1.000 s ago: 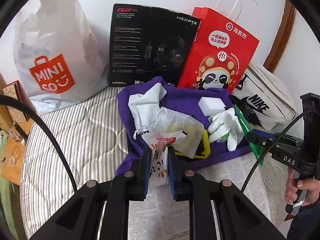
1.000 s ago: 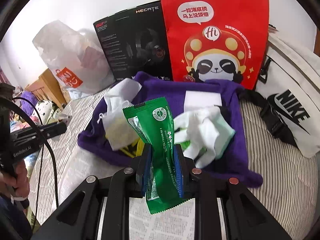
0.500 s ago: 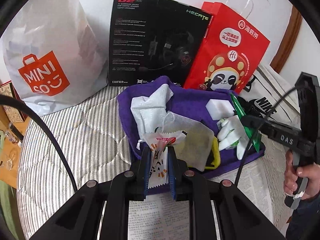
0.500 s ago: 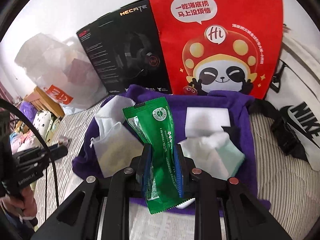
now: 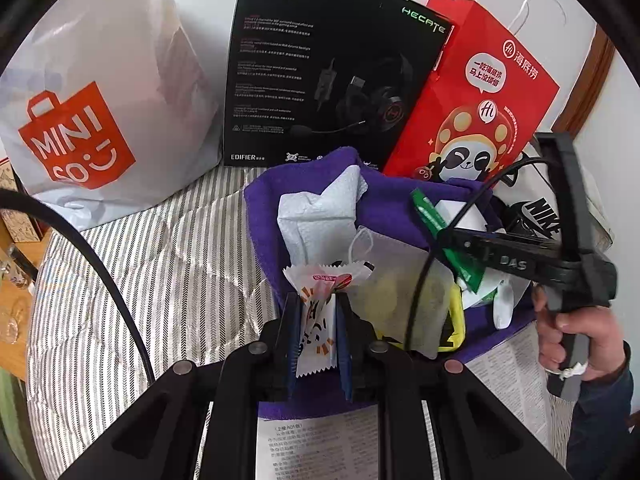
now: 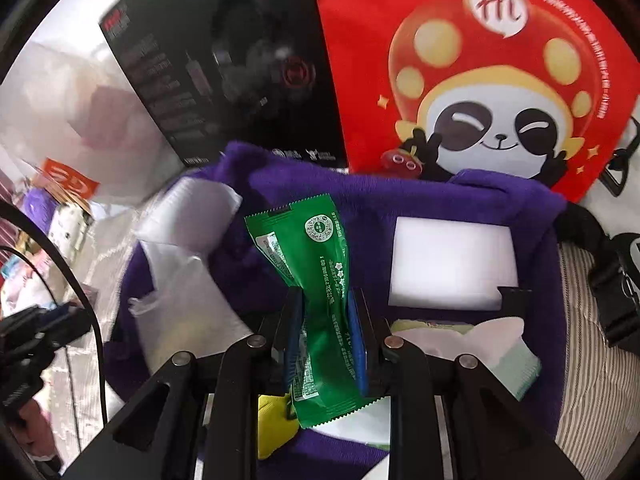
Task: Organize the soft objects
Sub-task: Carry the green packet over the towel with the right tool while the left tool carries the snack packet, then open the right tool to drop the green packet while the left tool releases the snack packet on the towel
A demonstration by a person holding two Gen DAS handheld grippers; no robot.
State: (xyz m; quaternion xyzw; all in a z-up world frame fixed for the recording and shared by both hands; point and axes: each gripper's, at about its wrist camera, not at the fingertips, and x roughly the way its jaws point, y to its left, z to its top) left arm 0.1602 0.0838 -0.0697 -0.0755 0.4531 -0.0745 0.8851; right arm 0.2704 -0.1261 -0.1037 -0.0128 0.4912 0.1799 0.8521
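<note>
My left gripper (image 5: 318,308) is shut on a small white snack packet (image 5: 318,320) with orange marks, held over the near edge of a purple cloth (image 5: 392,204). My right gripper (image 6: 326,300) is shut on a green foil packet (image 6: 316,256) above the same purple cloth (image 6: 400,200). On the cloth lie a white sponge block (image 6: 450,264), crumpled white tissue (image 5: 320,208), a translucent pouch (image 5: 400,296), a yellow item (image 6: 274,424) and white gloves (image 6: 480,340). In the left wrist view the right gripper (image 5: 434,224) reaches in from the right, with the green packet (image 5: 430,214) in it.
Behind the cloth stand a black headset box (image 5: 328,68), a red panda paper bag (image 5: 476,108) and a white plastic shopping bag (image 5: 92,96). A white bag with a black logo (image 5: 548,216) lies right. Newspaper (image 5: 316,448) covers the striped bedding (image 5: 160,264) in front.
Both grippers have moved forward and down toward the purple cloth with their packets. The right gripper now hangs over the cloth's middle, and appears much closer in the left wrist view.
</note>
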